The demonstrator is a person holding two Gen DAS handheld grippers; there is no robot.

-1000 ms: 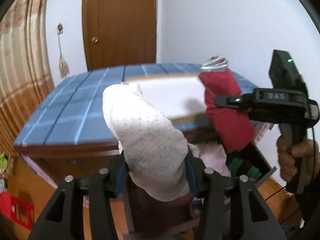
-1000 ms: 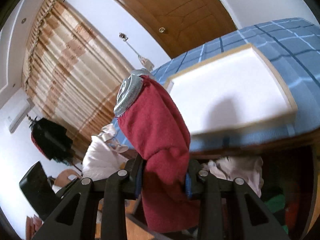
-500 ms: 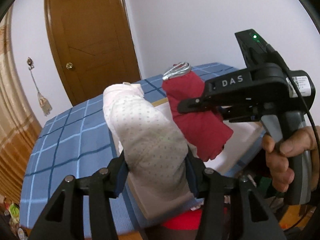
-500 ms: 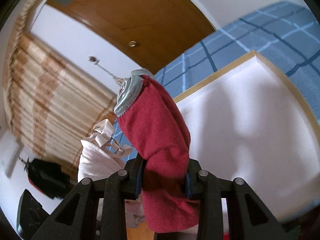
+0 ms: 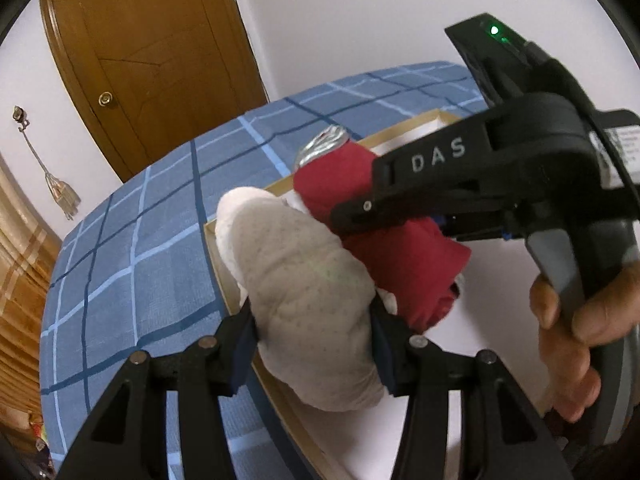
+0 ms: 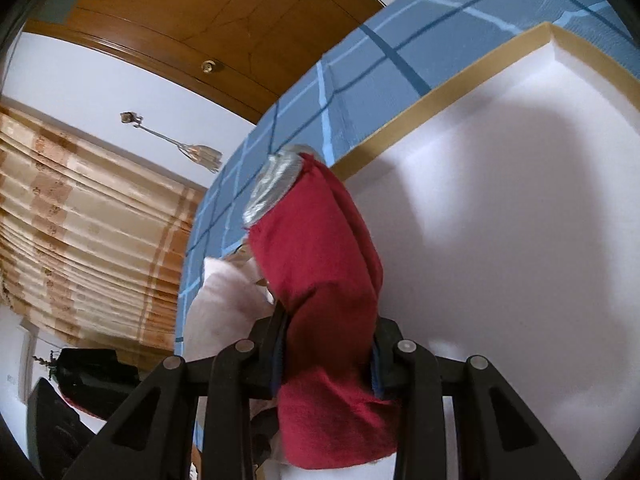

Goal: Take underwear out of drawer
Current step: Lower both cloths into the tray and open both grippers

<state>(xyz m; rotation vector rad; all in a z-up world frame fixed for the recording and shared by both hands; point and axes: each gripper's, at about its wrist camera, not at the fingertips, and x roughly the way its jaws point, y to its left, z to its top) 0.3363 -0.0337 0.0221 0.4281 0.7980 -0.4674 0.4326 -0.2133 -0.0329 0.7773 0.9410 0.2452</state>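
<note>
My left gripper (image 5: 314,330) is shut on a rolled white dotted underwear (image 5: 308,288) and holds it over the left edge of a white tray (image 5: 500,292). My right gripper (image 6: 328,352) is shut on a rolled red underwear with a silver waistband (image 6: 320,248), also over the tray's white floor (image 6: 500,220). In the left wrist view the red underwear (image 5: 348,184) and the right gripper's black body (image 5: 500,160) sit just right of the white roll. The white roll shows at the left in the right wrist view (image 6: 224,300). The drawer is out of view.
The tray has a tan wooden rim (image 6: 420,124) and lies on a blue checked cloth (image 5: 132,248). A brown door (image 5: 152,60) and a white wall stand behind. A striped curtain (image 6: 88,220) hangs to the left.
Both grippers have risen from the drawer and moved forward over the tray, each still holding its underwear. The drawer has dropped out of view.
</note>
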